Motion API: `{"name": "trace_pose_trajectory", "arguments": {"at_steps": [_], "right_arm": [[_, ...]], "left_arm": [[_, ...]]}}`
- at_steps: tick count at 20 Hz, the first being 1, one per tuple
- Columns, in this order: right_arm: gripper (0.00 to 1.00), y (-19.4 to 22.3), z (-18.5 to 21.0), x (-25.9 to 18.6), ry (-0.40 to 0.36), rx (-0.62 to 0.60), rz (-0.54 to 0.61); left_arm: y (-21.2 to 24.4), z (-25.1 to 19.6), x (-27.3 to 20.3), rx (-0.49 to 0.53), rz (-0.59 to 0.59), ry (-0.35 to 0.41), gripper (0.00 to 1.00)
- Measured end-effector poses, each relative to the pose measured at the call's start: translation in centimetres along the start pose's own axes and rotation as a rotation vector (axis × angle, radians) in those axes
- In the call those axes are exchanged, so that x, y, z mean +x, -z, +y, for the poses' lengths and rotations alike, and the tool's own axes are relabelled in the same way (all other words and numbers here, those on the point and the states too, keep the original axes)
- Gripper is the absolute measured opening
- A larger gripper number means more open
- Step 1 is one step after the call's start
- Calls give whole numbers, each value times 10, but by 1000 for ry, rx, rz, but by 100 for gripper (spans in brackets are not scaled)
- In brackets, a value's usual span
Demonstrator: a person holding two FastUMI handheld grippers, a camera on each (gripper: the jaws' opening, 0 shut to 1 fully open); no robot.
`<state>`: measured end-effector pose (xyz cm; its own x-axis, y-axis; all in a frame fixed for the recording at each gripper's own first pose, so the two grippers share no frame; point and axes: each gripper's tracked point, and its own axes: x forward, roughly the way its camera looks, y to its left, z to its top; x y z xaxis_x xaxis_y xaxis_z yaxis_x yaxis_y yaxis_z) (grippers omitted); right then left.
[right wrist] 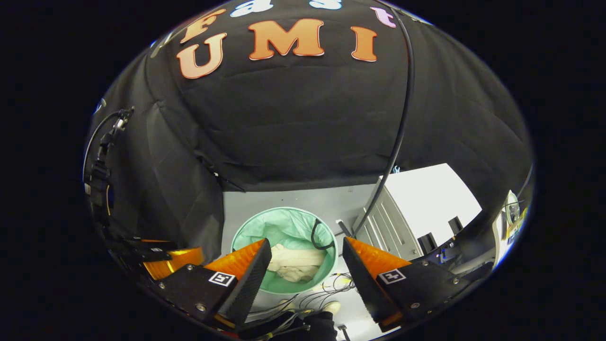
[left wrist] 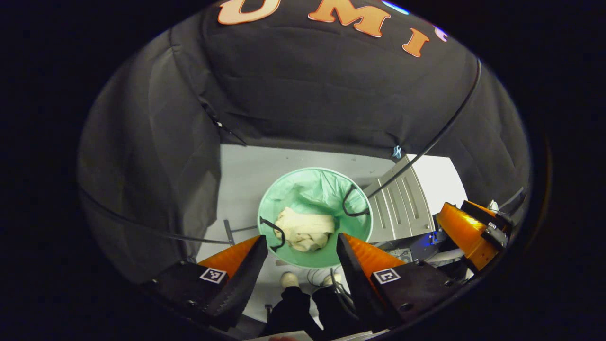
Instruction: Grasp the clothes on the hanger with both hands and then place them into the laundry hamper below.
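While both grippers hung high over the floor, the clothes (left wrist: 305,229) lay bunched in the bottom of the green hamper (left wrist: 315,184), a cream heap resting on its liner. The left gripper (left wrist: 302,255) stood with its fingers spread wide and nothing between them; the right gripper (right wrist: 307,263) was likewise agape and empty, the hamper framed between its fingers. The garment looked light, limp and thick-folded, likely to sag and slide rather than hold a shape, so a firm pinch on a raised fold at each side would probably serve best. Black handles (left wrist: 352,201) looped at the rim, and a person's shoes (left wrist: 289,279) stood just beside the hamper.
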<state>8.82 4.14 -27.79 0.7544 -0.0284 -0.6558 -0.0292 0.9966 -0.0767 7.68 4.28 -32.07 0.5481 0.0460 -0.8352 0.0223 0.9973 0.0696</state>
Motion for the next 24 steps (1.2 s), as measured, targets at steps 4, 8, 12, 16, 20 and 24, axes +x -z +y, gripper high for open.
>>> {"name": "trace_pose_trajectory", "arguments": {"at_steps": [4, 8, 12, 16, 20, 24], "right_arm": [[94, -18, -10, -34, 7, 0, -63], [94, -43, -24, -64, 20, 2, -129], [94, -59, -37, -87, 29, 25, -169], [94, -74, -54, -104, 49, 38, -207], [94, -91, -74, -123, 65, 58, -250], [94, -116, -93, -152, 89, 70, -324]], "left_arm": [[-21, 2, -41, 2, -89, 10, 97], [-35, 4, -73, -9, -156, 25, 96], [-40, 10, -90, 0, -186, 20, 97], [-48, 16, -99, 4, -204, 4, 97], [-70, 16, -120, -5, -258, -7, 97], [-106, 13, -156, 1, -366, -5, 96]]}}
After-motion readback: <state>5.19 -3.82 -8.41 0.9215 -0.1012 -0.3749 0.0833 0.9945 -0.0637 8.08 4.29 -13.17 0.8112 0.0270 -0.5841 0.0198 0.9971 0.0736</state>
